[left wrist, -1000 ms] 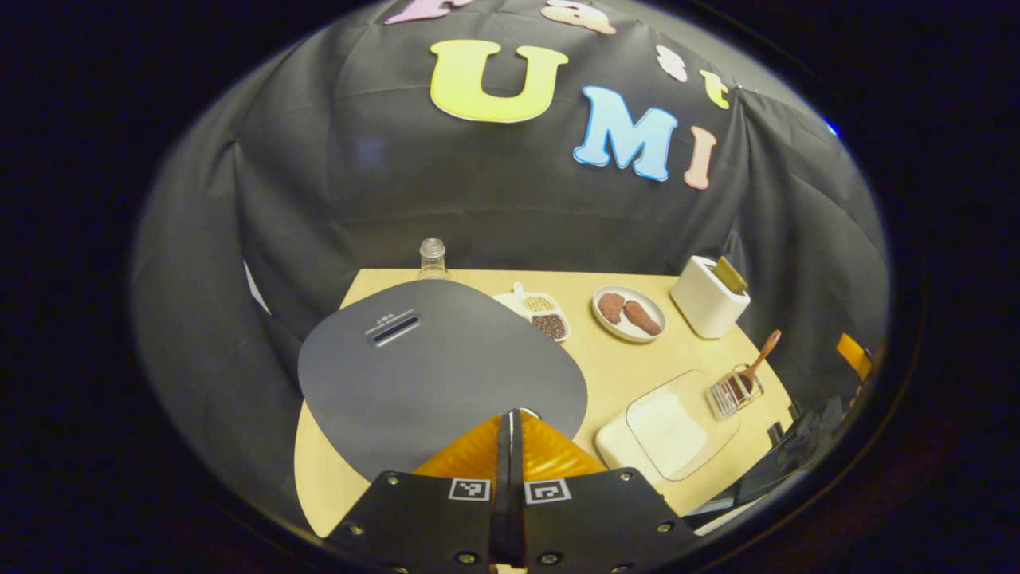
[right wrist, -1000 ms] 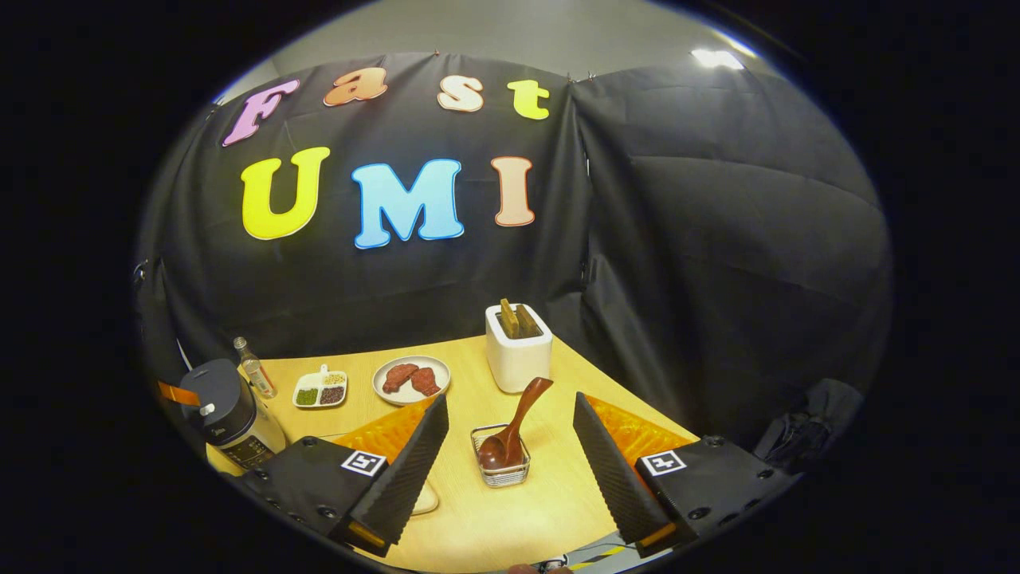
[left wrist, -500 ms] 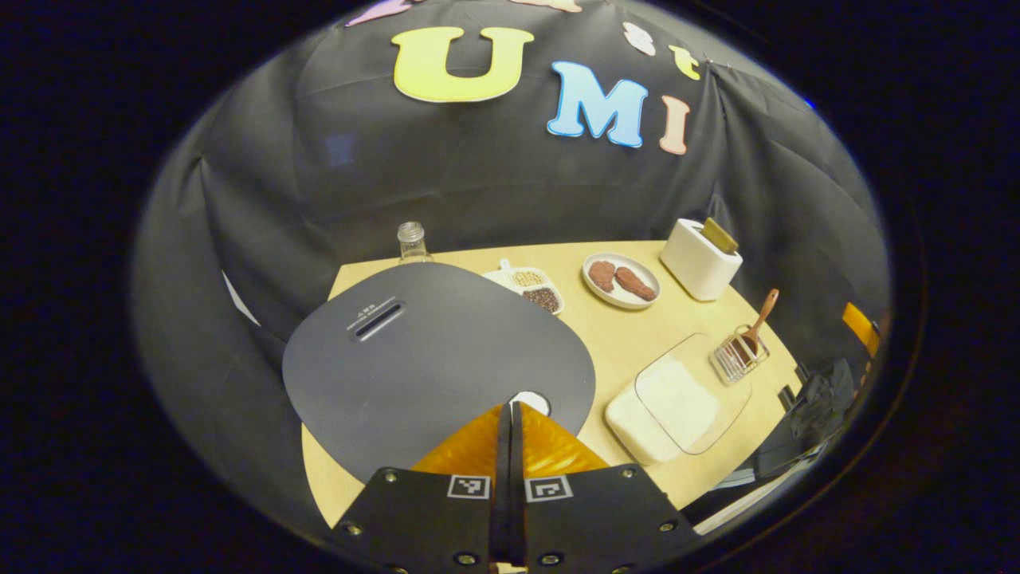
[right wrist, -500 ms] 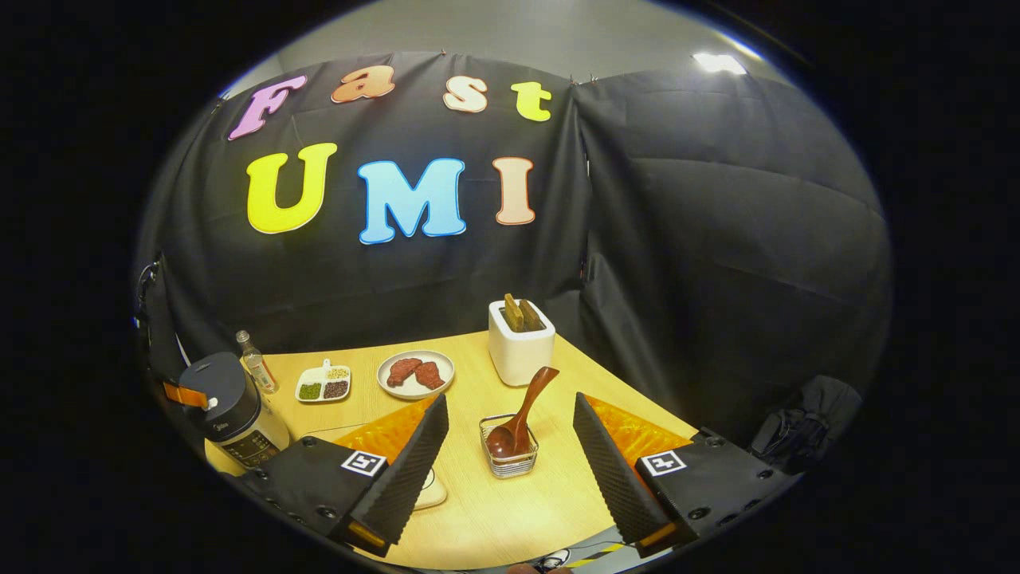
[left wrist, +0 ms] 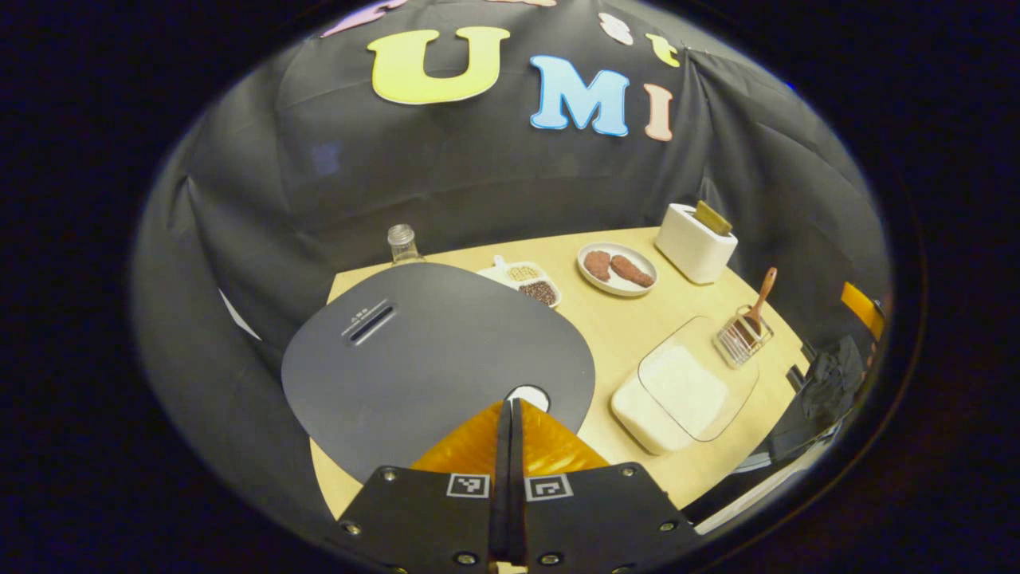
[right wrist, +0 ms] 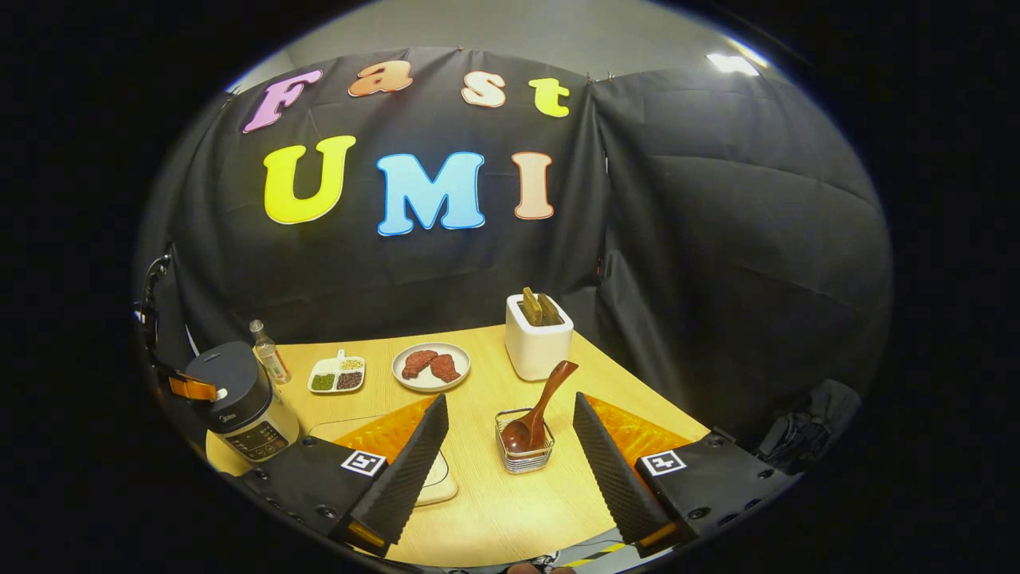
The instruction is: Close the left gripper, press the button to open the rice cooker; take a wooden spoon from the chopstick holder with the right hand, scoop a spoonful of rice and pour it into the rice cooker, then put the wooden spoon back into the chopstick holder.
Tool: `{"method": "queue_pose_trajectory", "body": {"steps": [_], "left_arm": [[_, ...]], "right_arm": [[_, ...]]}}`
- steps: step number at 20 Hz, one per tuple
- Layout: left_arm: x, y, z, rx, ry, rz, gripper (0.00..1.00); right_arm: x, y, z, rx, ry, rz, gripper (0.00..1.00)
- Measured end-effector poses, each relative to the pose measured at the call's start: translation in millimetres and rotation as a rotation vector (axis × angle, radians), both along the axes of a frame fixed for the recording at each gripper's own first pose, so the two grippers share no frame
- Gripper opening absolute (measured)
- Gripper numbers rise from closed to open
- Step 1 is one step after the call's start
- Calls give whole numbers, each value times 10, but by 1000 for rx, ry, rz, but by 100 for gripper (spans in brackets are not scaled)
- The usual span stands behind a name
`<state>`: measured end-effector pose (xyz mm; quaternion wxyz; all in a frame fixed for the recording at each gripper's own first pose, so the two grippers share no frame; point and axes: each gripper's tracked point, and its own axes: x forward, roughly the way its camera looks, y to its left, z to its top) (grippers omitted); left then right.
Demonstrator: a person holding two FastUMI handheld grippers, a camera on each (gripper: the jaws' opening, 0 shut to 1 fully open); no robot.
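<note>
The rice cooker (left wrist: 438, 359) sat lid-down on the tabletop (left wrist: 629, 335); above its button (left wrist: 528, 396) the left hand-held gripper (left wrist: 508, 414) was pressed together for pushing; right of the cooker, the spread right hand-held gripper (right wrist: 510, 438) framed the wooden spoon (right wrist: 538, 414), ready for taking.

L gripper (left wrist: 509, 410): black plate housings w/ silver screws, square black-and-white markers near each finger base. R gripper (right wrist: 510, 434): same black housings, screws, markers; ridged pads (right wrist: 414, 454).
</note>
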<state>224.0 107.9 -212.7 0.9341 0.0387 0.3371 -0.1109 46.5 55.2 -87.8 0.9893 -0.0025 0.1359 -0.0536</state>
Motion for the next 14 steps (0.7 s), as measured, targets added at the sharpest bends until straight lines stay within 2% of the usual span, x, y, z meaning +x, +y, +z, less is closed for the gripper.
{"method": "queue_pose_trajectory", "body": {"steps": [1, 4, 7, 8, 10, 14], "left_arm": [[12, -9, 45, 0, -27, 7, 0], [-17, 2, 285, 54, -122, 37, 2], [18, 112, 950, 123, -336, 116, 1], [9, 154, 1234, 134, -408, 150, 1], [-102, 183, 1734, 118, -505, 189, 1], [-295, -57, 2200, 3, -584, 195, 1]], "right_arm": [[16, -9, 5, 0, -2, 4, 100], [76, -87, 54, 11, -11, 4, 100], [212, -122, 37, 41, -5, 12, 97], [259, -130, 19, 49, 1, 18, 100], [364, -159, 31, 54, 3, 31, 100], [593, -218, 51, 41, 8, 71, 100]]}}
